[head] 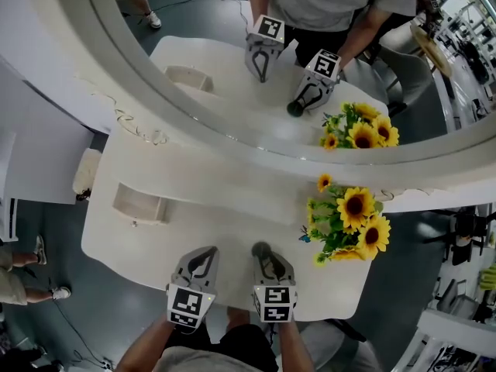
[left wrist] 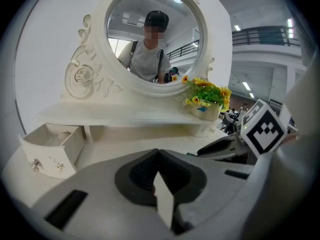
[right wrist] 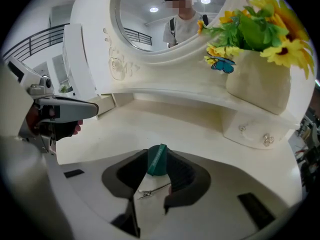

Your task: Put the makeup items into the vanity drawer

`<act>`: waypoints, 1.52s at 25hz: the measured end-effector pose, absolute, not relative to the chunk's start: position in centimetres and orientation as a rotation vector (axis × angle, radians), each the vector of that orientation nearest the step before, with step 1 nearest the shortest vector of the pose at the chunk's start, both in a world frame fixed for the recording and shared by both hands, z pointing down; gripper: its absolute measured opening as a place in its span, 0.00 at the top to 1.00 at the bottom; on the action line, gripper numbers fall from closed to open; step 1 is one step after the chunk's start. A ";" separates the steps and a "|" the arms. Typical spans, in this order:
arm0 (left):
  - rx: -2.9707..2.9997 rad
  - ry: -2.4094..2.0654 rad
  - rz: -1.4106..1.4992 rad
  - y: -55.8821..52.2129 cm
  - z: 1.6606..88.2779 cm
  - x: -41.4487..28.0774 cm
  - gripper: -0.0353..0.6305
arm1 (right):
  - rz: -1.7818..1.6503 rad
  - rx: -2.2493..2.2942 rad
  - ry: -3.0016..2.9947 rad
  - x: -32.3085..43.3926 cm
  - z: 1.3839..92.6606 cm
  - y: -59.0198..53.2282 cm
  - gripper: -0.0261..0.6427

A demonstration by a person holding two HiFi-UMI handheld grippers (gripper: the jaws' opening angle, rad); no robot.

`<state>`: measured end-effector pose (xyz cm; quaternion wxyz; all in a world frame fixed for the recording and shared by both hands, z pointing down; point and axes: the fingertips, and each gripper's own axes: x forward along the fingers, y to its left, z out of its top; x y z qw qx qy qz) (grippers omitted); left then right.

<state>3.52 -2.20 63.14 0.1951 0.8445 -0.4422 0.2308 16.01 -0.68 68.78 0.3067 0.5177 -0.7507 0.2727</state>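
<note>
Two hand-held grey grippers point up the frame from the bottom centre of the head view, over the glossy white vanity table (head: 221, 235). We see the left gripper (head: 209, 253) with its jaws pressed together and nothing between them; its own view (left wrist: 159, 156) shows the same. The right gripper (head: 266, 256) stands just beside it, nearer the centre of the frame. Its jaws are spread, and a small dark-green rounded makeup item (head: 260, 248) stands between them on the tabletop. In the right gripper view (right wrist: 159, 154) that green item (right wrist: 157, 164) fills most of the gap. The pads look clear of it, though we cannot be sure of a hairline touch.

We find the small white open drawer (head: 128, 208) at the left of the head view, pulled out from under the raised shelf and well apart from both grippers. In the left gripper view the drawer (left wrist: 52, 151) sits at the lower left, with its front face carrying small metal knobs. The green item lies outside it.

A large round white-framed mirror (head: 232, 68) fills the top of the head view and reflects both grippers. A bunch of yellow artificial sunflowers (head: 349, 219) stands at the right of the table in a cream pot (right wrist: 257, 81).
</note>
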 end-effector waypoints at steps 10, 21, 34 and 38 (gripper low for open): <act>2.357 -1.246 0.645 -2.4 63.4 3.1 0.95 | 0.709 1.331 -1.942 15.9 69.9 -0.6 0.86; 2.369 -1.286 0.616 -2.5 61.5 3.0 0.95 | 0.638 1.335 -2.001 15.5 66.9 -1.2 0.93; 2.356 -1.515 0.512 -2.6 54.5 -0.5 0.95 | 0.426 1.275 -2.219 11.6 57.5 -3.7 0.94; 2.322 -1.606 0.486 -2.1 52.7 -2.8 0.95 | 0.369 1.229 -2.283 9.2 55.3 -4.2 0.94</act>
